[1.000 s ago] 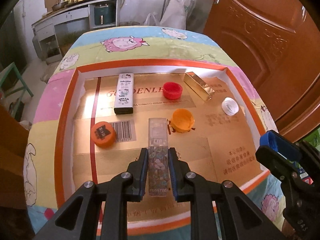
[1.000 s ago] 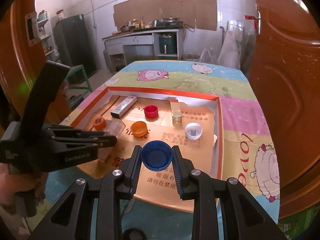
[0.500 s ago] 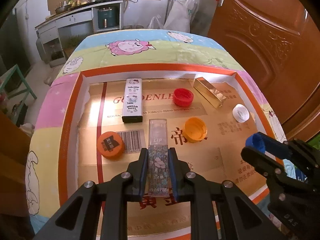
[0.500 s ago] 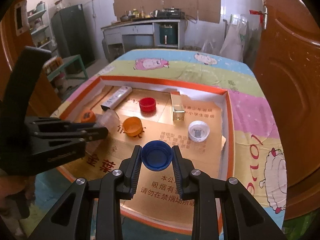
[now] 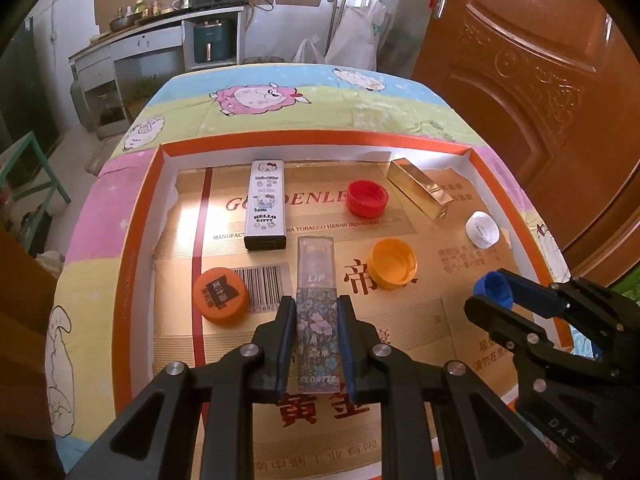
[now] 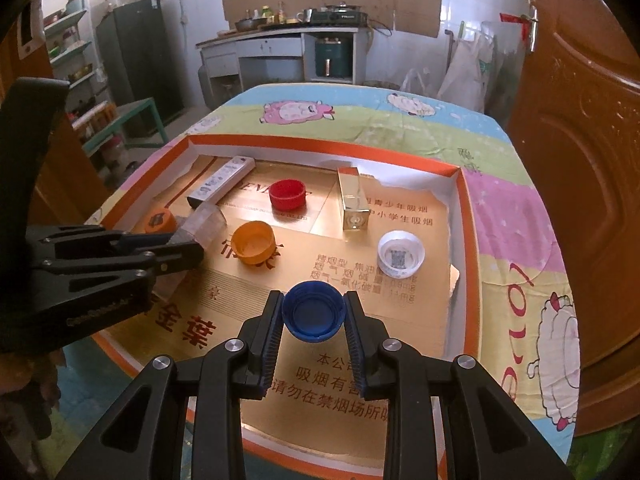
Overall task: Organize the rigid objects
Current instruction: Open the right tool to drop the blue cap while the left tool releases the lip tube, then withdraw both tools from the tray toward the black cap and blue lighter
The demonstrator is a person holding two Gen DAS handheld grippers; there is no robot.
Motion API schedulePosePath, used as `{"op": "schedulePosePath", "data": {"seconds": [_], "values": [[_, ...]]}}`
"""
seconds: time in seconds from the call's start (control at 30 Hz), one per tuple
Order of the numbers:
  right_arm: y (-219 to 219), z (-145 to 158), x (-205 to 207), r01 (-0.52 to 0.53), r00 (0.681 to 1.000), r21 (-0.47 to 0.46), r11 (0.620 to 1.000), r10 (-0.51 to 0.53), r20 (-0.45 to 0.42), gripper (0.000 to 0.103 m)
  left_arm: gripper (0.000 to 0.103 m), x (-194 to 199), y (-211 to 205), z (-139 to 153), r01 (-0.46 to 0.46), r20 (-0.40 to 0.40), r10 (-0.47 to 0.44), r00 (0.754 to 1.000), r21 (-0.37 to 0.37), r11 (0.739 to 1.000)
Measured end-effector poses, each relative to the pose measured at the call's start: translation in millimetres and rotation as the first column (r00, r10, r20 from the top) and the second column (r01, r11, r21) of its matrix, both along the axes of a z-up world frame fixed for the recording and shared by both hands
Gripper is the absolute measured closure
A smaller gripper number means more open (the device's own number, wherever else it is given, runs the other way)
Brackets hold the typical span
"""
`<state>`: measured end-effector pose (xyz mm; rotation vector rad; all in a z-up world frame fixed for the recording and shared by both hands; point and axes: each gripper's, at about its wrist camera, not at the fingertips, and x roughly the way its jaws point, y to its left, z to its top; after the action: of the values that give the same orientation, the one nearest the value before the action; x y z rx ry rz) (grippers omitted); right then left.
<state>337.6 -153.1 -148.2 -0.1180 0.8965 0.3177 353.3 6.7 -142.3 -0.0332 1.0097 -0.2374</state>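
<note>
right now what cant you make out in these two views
- Lip tube, left wrist view: whether it touches the box floor; the left gripper hides its underside.
- Blue cap, right wrist view: height above the floor unclear.
- White cap: inner label too small.
- Box: near edge hidden by both grippers.

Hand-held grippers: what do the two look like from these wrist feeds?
Both are matte black plastic with angular, open-framed fingers and round silver screw heads. The left hand-held gripper and right hand-held gripper carry ribbed blue pads on the inner faces. Faint lettering marks each body's side. No cables or sleeves show.
</note>
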Motion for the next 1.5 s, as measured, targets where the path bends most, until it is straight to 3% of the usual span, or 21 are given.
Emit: {"op": "schedulePosePath", "data": {"seconds": [0.1,0.23,0.27,0.37,1.5], "values": [[1.6,-3.3,0.8,-0.001,1.0,-0.012,1.0,0.001,0.0,0.072,0.078,-0.3,1.3,0.1,0.003,0.005,-0.003,1.0,-0.009,1.0],[3.0,-9.6,2.8,0.002,1.0,-0.025,1.0,-0.002,-0.014,0.07,0.059,-1.2,1.5,0.9,0.007,0.012,-0.007,1.0,-0.013,1.0],[2.8,-11.6,3.4,0.004,1.0,-0.028,1.0,-0.004,-0.018,0.067,0.059,-1.5,1.5,1.1,0.007,0.014,-0.007,1.0,-0.015,1.0],[3.0,-14.8,3.6,0.005,1.0,-0.036,0.999,-0.006,-0.019,0.054,0.058,-3.1,1.8,2.4,0.007,0.02,-0.007,1.0,-0.018,1.0],[-9.3,39.4,-58.5,0.048,0.995,0.005,0.999,-0.048,0.087,0.053,0.058,-65.9,6.1,58.8,-0.011,0.151,0.017,0.988,-0.04,0.999]]}}
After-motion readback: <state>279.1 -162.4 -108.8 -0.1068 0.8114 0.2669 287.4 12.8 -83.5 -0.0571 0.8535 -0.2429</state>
